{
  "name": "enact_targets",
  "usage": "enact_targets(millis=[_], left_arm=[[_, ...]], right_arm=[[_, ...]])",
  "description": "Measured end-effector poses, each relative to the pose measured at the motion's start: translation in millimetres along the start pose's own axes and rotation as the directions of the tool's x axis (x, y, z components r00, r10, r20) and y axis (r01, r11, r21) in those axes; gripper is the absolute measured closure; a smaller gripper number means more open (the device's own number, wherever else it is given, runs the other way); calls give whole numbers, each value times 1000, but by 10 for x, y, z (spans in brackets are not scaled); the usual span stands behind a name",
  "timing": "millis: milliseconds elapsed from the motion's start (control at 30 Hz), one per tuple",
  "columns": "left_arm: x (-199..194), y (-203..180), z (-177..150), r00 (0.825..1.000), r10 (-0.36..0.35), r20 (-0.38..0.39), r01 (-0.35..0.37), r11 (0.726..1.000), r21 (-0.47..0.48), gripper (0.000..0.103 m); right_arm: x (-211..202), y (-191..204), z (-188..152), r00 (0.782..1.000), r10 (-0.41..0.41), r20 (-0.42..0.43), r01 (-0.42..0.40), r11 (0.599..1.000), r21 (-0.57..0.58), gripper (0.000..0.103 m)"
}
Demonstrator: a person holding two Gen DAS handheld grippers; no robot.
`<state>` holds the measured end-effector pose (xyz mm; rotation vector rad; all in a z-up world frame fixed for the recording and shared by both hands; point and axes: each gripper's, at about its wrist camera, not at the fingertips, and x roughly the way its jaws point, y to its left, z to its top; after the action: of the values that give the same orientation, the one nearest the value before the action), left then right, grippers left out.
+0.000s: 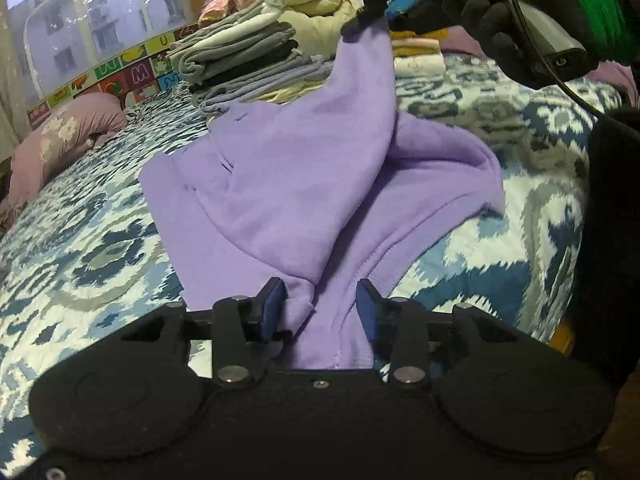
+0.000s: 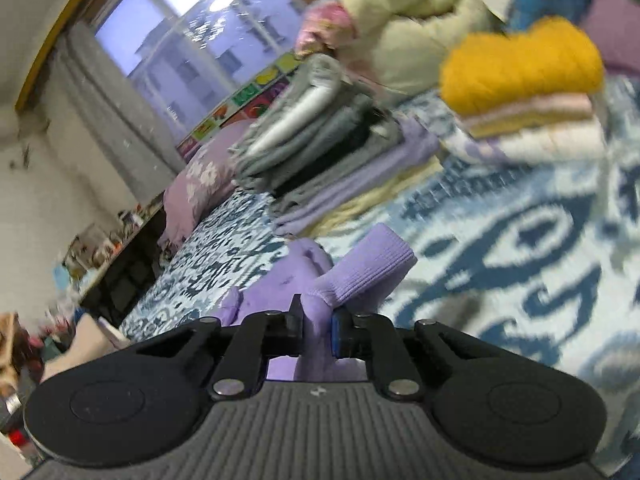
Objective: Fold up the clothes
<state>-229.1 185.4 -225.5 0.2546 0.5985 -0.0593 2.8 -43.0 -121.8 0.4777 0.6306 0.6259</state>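
Garment: lilac knit sweatshirt with ribbed cuffs (image 1: 288,184), lying crumpled on the bed, one part pulled up into a peak toward the top of the left wrist view.
Bed: quilted cover with a blue, grey and white pattern (image 1: 500,128); the sweatshirt sits near its middle.
Left gripper (image 1: 320,306): black body, blue pads; jaws part-way apart with a fold of the sweatshirt's near edge between them. The left pad touches the cloth; whether the right pad presses it I cannot tell.
Right gripper (image 2: 318,326): jaws drawn nearly together, pinching a ribbed lilac cuff (image 2: 370,266) that sticks out past the fingertips.
Right gripper, seen from the left wrist view: held in a black-gloved hand with a green cuff (image 1: 500,16) at top right, raised above the bed, the lifted peak of the sweatshirt hanging from it.
Folded stack A: grey, white, black and lilac garments (image 1: 240,60), piled behind the sweatshirt, apart from it.
Folded stack B: mustard-yellow knit on pink and cream pieces (image 2: 524,80), right of stack A.
Pillow: mauve with a white flower print (image 1: 60,140), far left on the bed.
Background: window with a building outside (image 1: 100,12); pale padded jacket (image 2: 412,36) behind the stacks.
Image quality: right wrist view is motion-blurred.
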Motion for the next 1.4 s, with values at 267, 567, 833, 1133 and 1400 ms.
enact_targets(millis=[267,567,833,1133,1400], left_arm=[[-42,36,6,1000,-7,19,8,999,-44,74],[-147,491,-36,984,-147,98,171,928,-329,82],[-165,611,-84,984,-144,106,174,912,-371,86],[-28,907,-213,955,-270,123,292,782,-550,91],[34,1060,-312,930,-335,150,348,674,-652,91]], right_arm=[[-46,815,246,999,-14,34,21,974,-226,89],[471,1564,390,997,-81,-7,72,922,-380,90],[1057,1985,418,986,-144,-80,99,906,-411,90],[1594,2262,146,966,-198,-168,84,850,-520,90],[2056,2356,-140,943,-239,-234,56,802,-595,90]])
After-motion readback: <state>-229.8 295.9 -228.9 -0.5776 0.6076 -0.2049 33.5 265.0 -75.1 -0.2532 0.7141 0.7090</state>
